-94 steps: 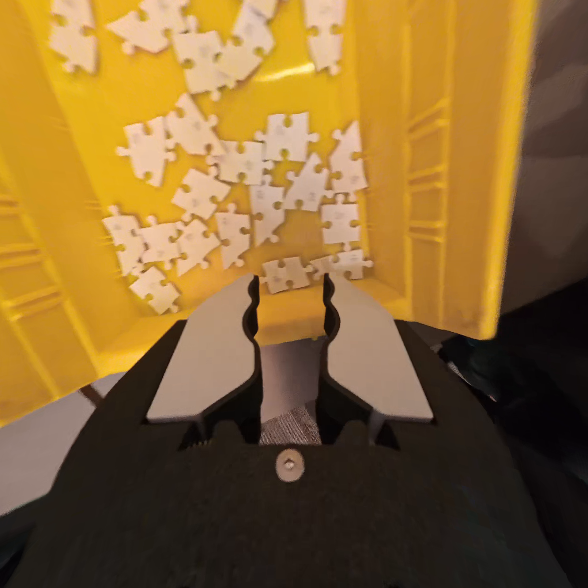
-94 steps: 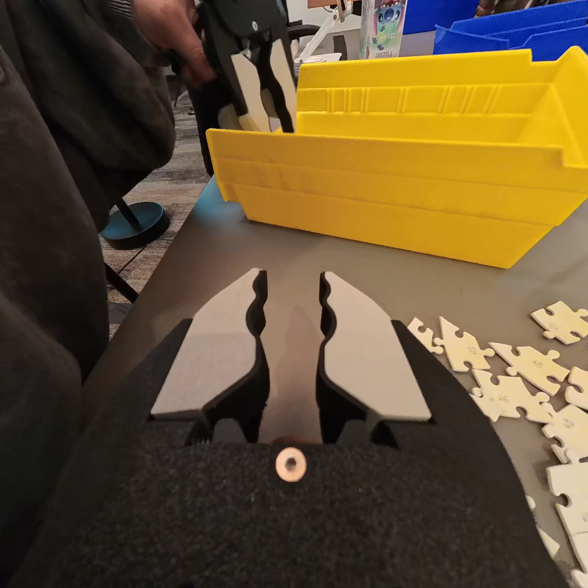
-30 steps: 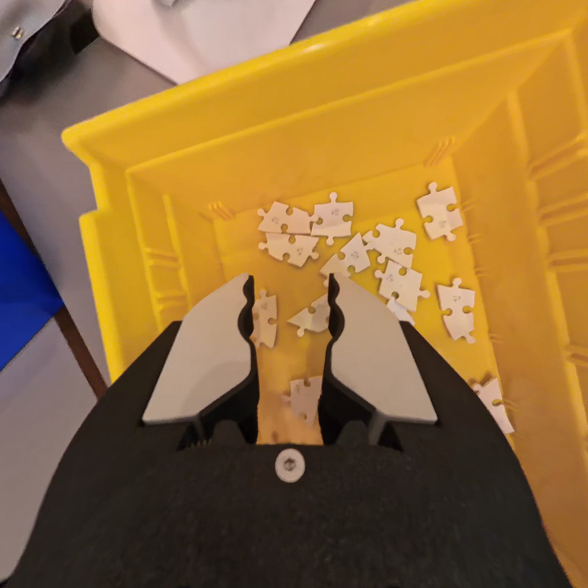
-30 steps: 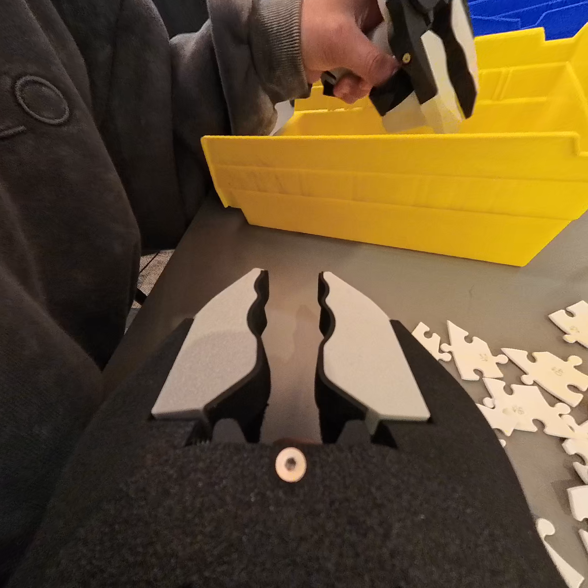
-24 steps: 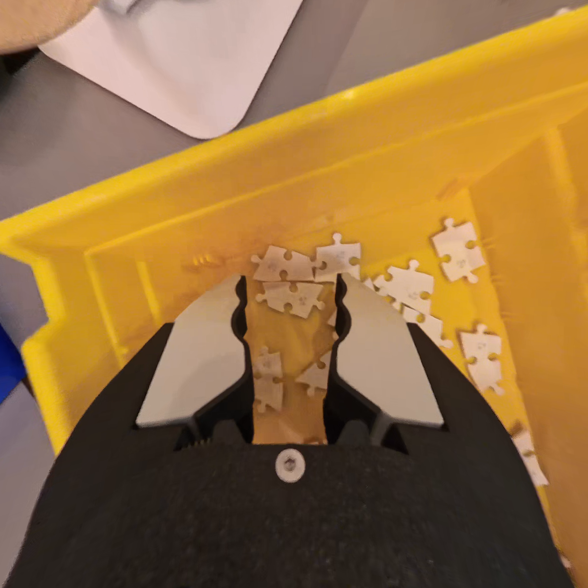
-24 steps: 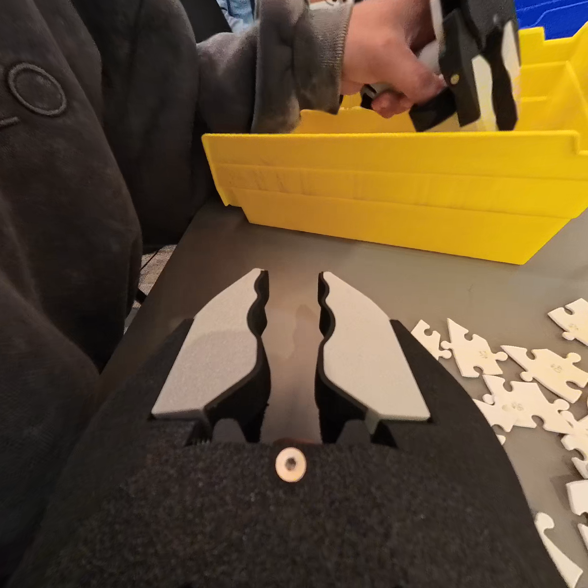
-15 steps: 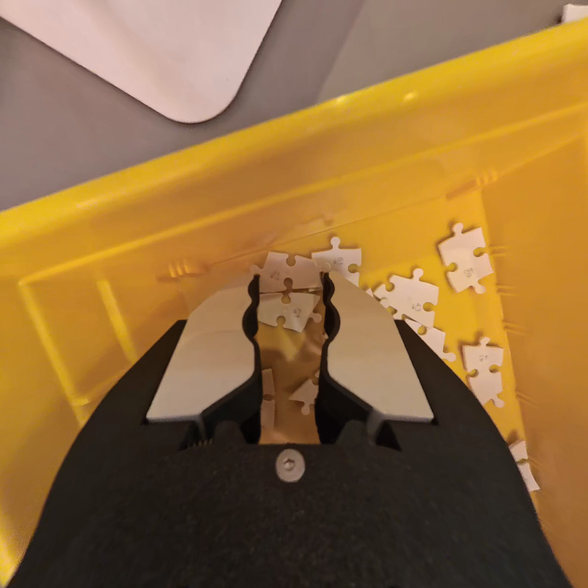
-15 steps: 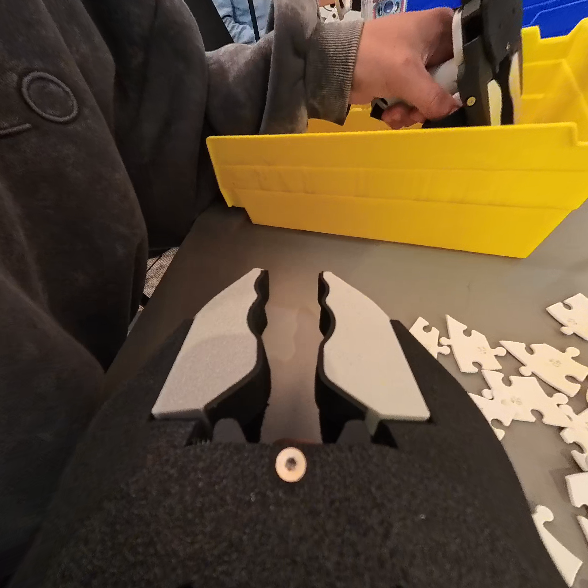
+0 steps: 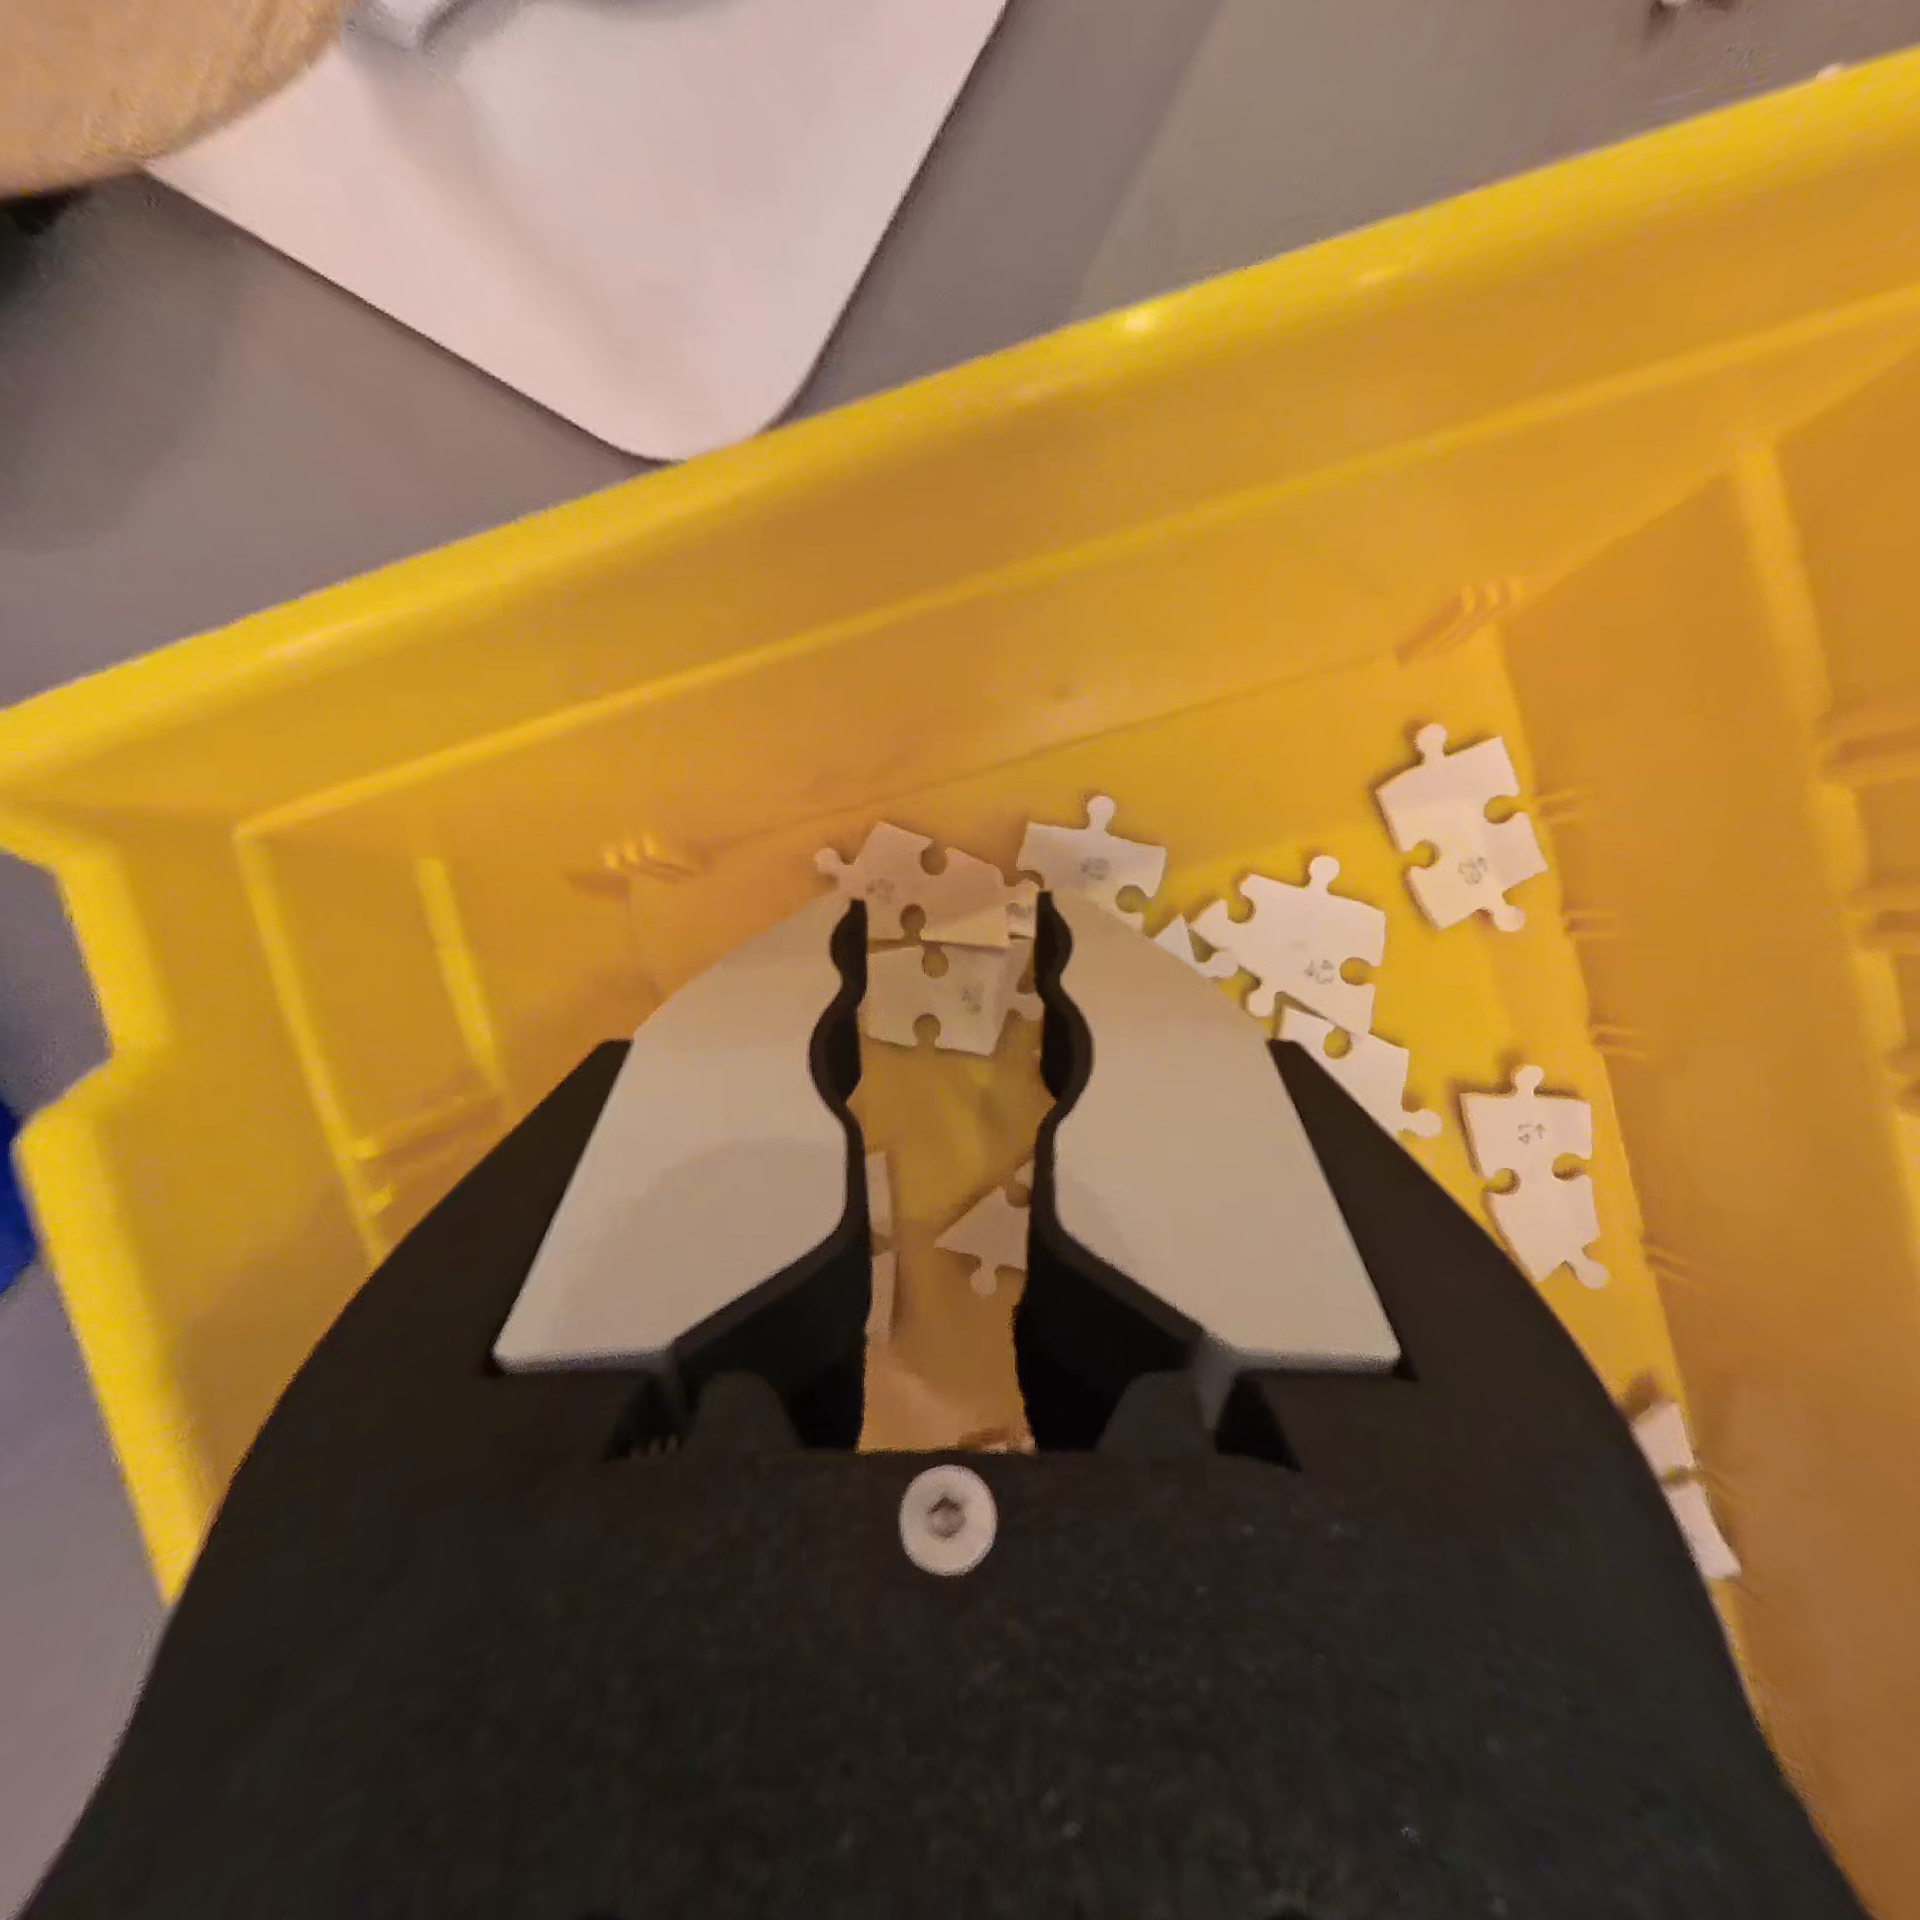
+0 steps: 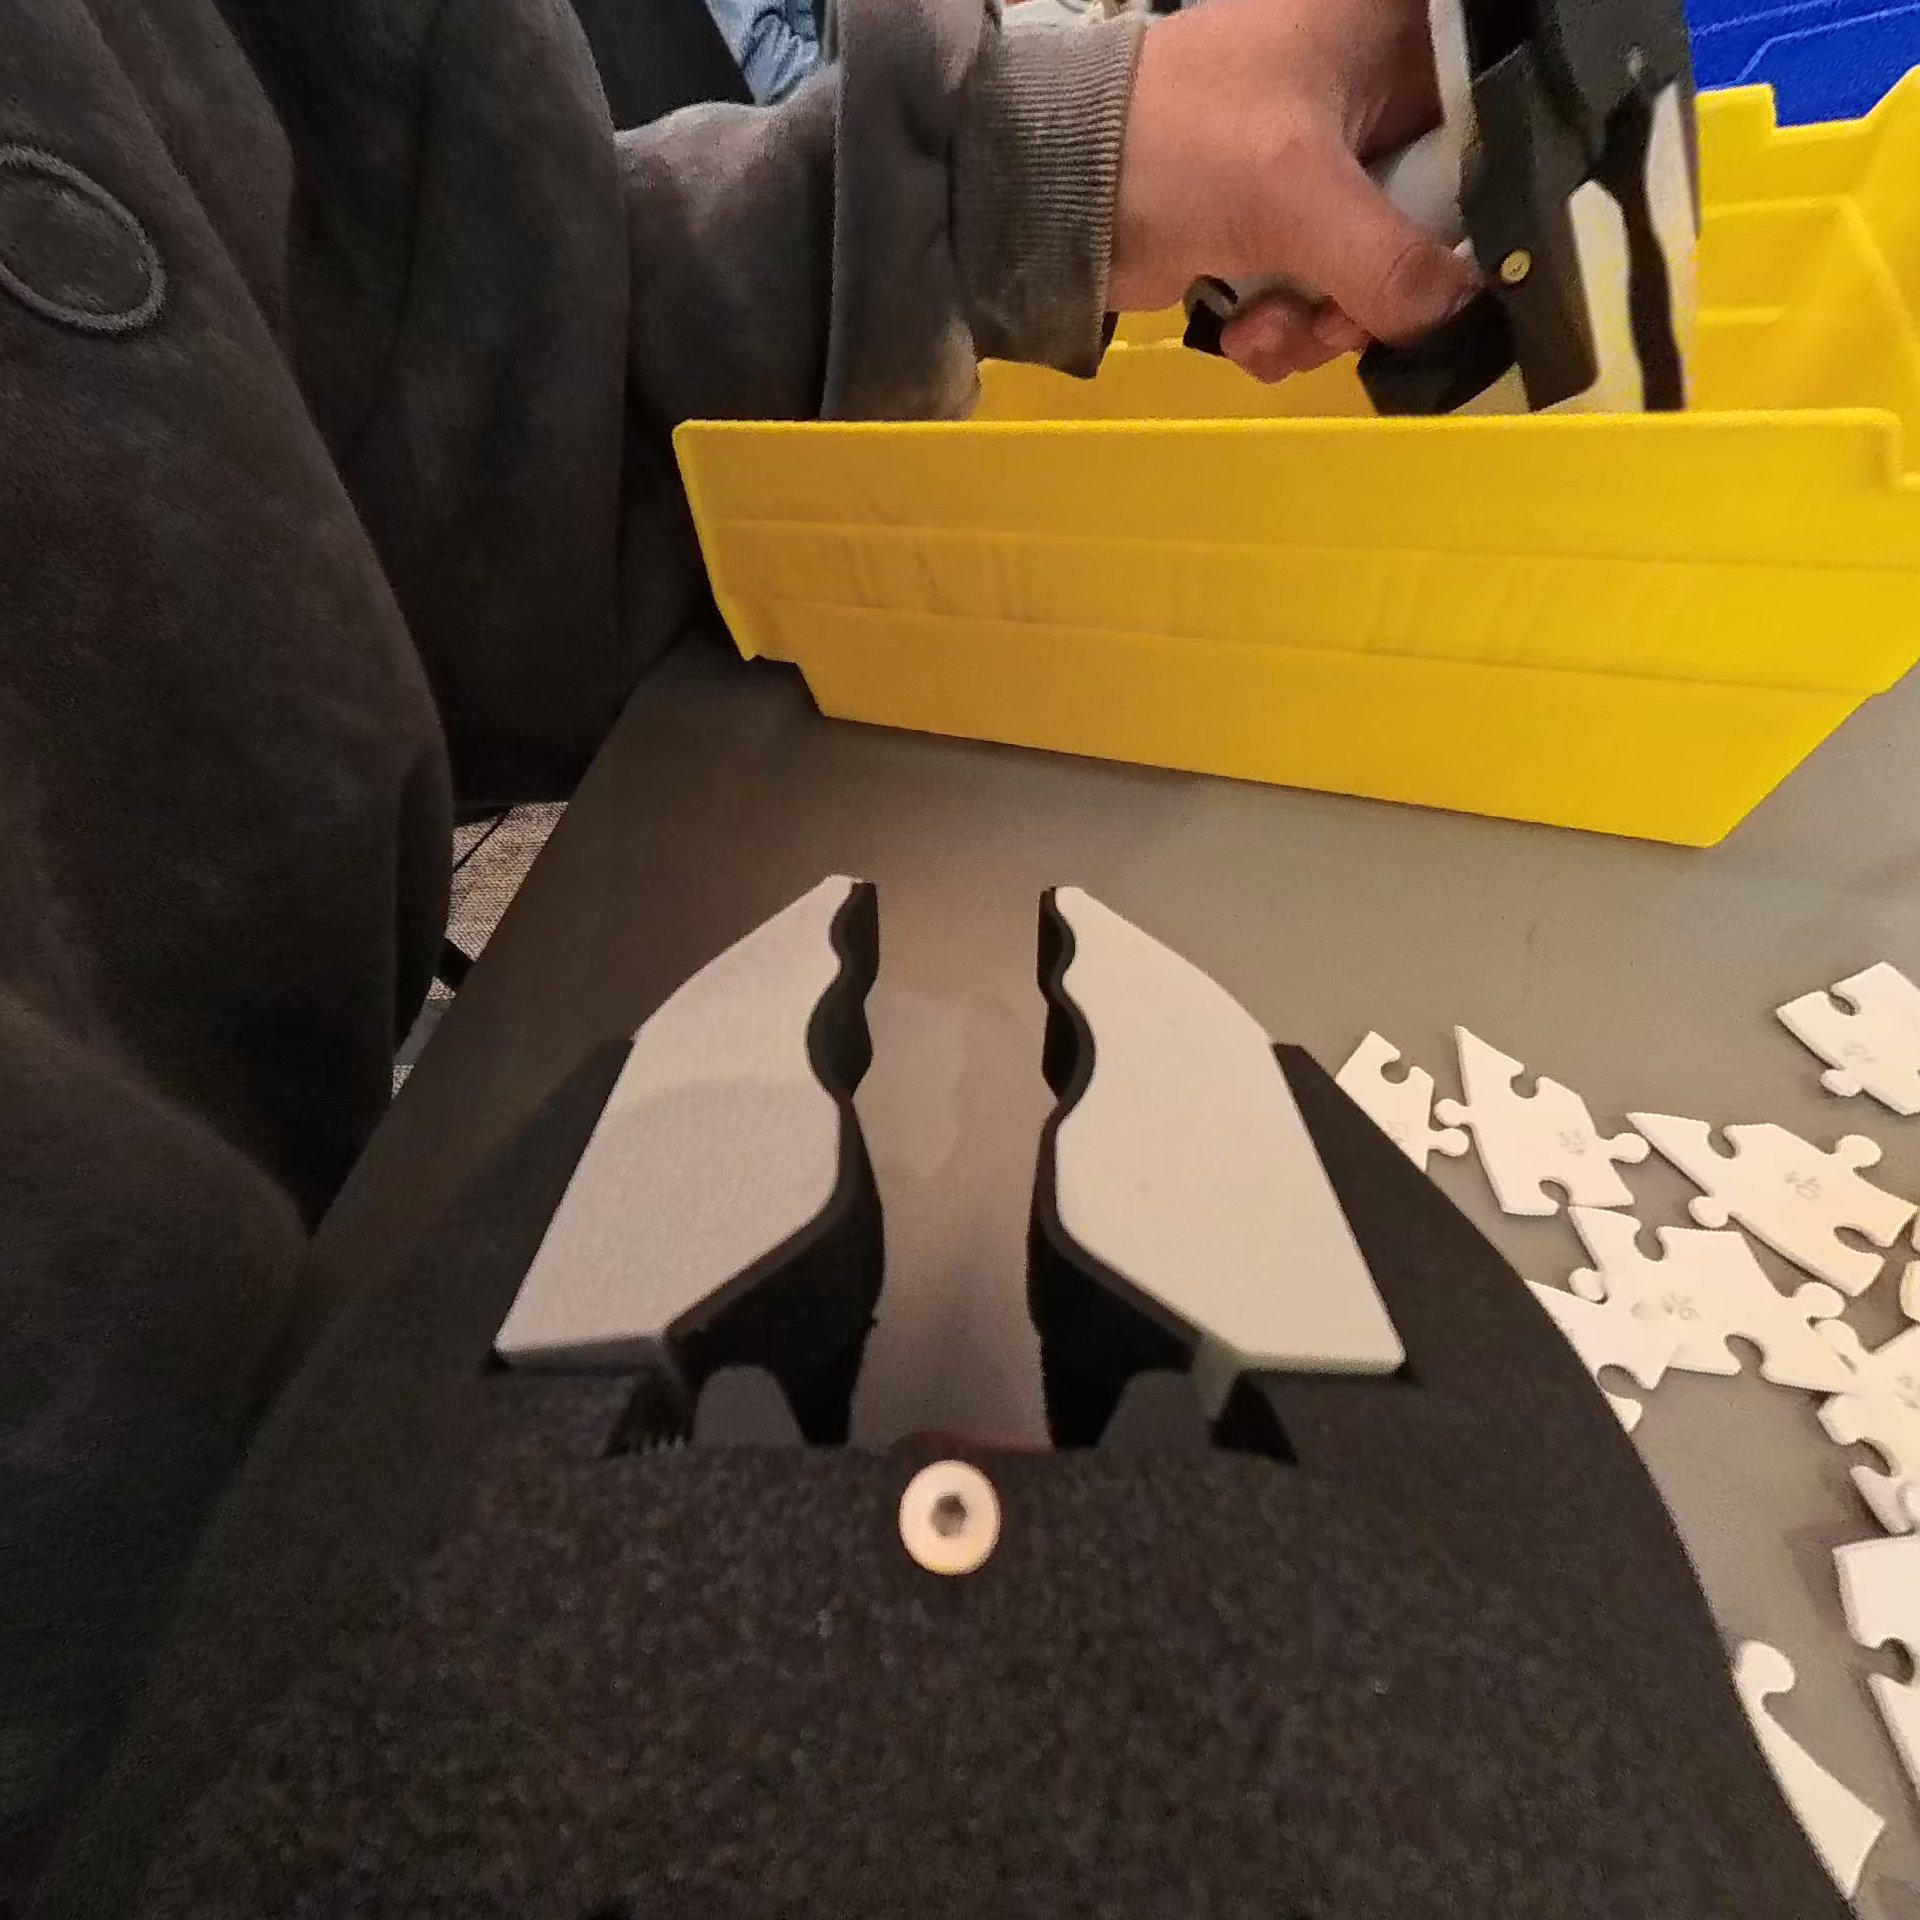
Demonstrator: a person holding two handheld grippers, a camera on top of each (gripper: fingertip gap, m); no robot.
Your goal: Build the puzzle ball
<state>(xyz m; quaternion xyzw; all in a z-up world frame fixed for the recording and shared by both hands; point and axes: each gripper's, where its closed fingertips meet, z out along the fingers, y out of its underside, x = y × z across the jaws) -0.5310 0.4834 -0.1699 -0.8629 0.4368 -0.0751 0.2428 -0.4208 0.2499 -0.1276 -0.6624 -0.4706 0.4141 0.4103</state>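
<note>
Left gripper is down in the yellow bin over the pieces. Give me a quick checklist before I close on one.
1. Left gripper open: ok, there is a clear gap between the jaws.
2. A piece between the tips: ok, a white puzzle piece shows in the gap, overlapped by another piece just beyond it.
3. Single-piece grab: not ok, the two overlap, so closing may catch both.
4. Tips touching the piece or the yellow bin floor: cannot tell from this angle.
5. Right gripper clear: ok, open, empty, over bare table, outside the bin.
6. Loose pieces on the table undisturbed: ok, they lie to the right of the right gripper.
</note>
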